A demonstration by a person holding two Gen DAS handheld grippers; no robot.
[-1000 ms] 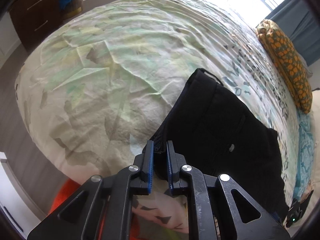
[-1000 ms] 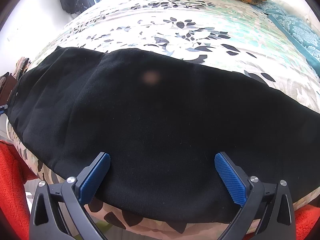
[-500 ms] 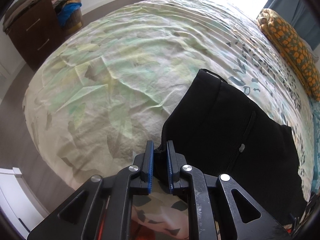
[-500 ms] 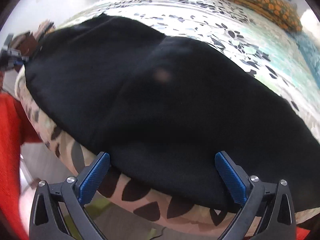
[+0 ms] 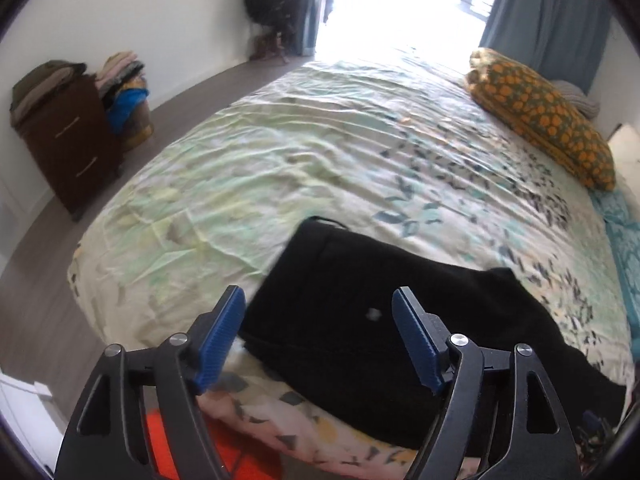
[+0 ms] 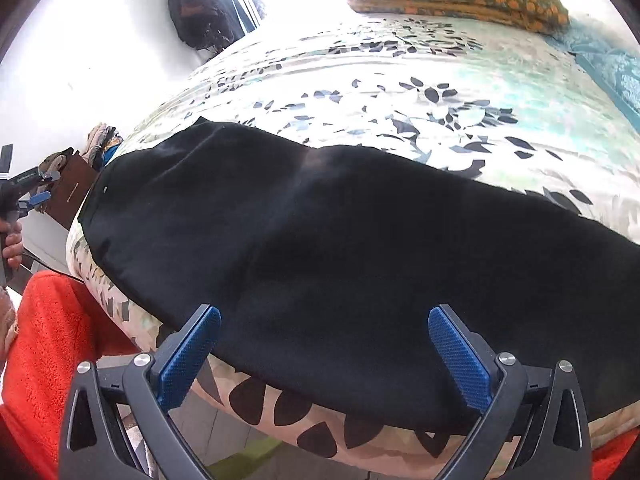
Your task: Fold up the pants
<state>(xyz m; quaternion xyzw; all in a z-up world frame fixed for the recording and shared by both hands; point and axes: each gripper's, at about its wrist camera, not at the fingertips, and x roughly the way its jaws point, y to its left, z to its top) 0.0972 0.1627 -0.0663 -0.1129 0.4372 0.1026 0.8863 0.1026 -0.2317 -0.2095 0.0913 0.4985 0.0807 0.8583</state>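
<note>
Lying flat on the bed (image 5: pixel 280 152), black pants (image 5: pixel 360 320) sit beyond both grippers' spread, empty fingers (image 6: pixel 188 356).

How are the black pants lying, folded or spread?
Folded: the pants lie as a compact black slab near the bed's edge, neither gripper holding them.

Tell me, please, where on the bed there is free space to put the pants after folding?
The wide pale-green stretch of the bedspread is bare, bordered by the black pants near the front edge, the dresser side, and the orange patterned pillow at the head. The front edge, under the pants, is crowded.
</note>
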